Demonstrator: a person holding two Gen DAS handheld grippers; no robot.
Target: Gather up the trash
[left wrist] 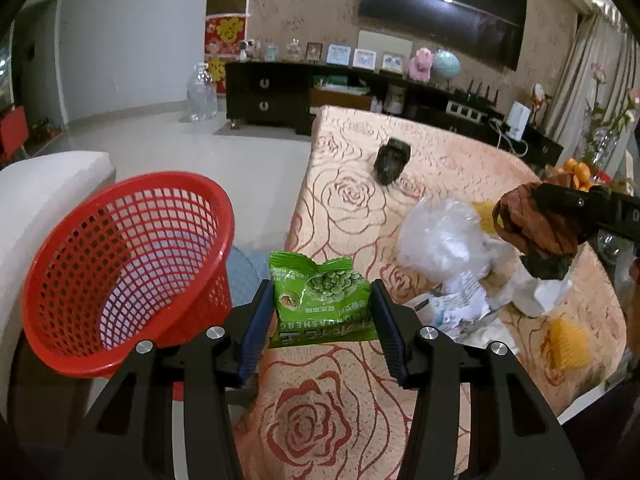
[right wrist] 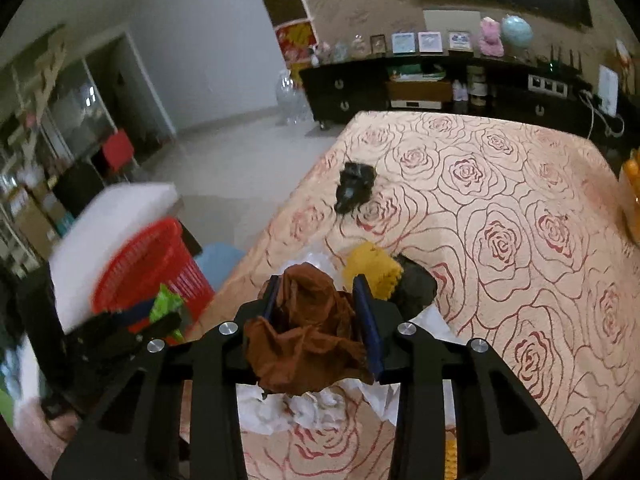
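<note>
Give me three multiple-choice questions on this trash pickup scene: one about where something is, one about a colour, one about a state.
1. Where does the mesh basket stand?
A. On the rose-patterned tablecloth
B. Off the table, beside its edge
C. On the dark cabinet

2. What colour is the snack packet in the left gripper?
A. Green
B. Yellow
C. Blue

3. What is the state of the right gripper?
A. Open and empty
B. Shut on the black wrapper
C. Shut on a crumpled brown wrapper

Answers: 
1 B, the basket sits lower than the tablecloth, past its edge. 
2 A, the packet between the pads is green. 
3 C, brown crumpled material fills the gap between the pads.
</note>
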